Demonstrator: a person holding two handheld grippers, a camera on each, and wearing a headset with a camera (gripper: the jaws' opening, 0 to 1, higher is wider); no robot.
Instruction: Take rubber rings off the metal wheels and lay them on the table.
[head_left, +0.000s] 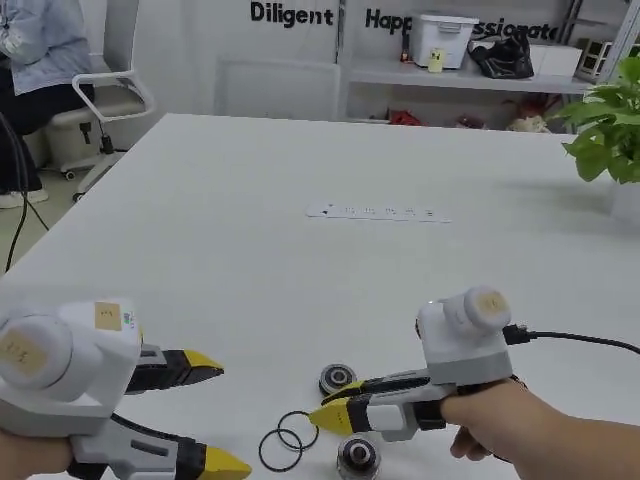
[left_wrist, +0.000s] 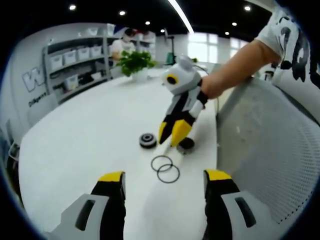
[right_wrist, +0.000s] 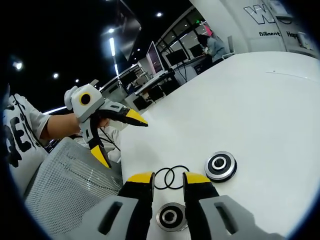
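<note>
Bare table (head_left: 300, 170) ahead; two wheels (head_left: 337, 379), loose rings (head_left: 288, 440) between left tool (head_left: 236, 418) and right tool (head_left: 320, 405).

Our left gripper (head_left: 236, 417): white and grey shell, round beige cap (head_left: 25, 352), yellow sticker (head_left: 108, 316), black jaws tipped yellow | our right gripper (head_left: 325, 405): same colours, same beige cap, black cable (head_left: 570, 340) out the back | we wear a white short sleeve (left_wrist: 290, 30) with black print, forearms bare

Black lettering on the white back wall (head_left: 300, 50), upper centre of the head view, reads "Diligent", then "Happ" and, past a storage box (head_left: 443, 40) that hides the middle, "ssionate". A large "W" (left_wrist: 31, 79) stands on the wall at the left of the left gripper view and at the upper right (right_wrist: 255, 11) of the right gripper view. The small line beneath it looks like "Diligent".
</note>
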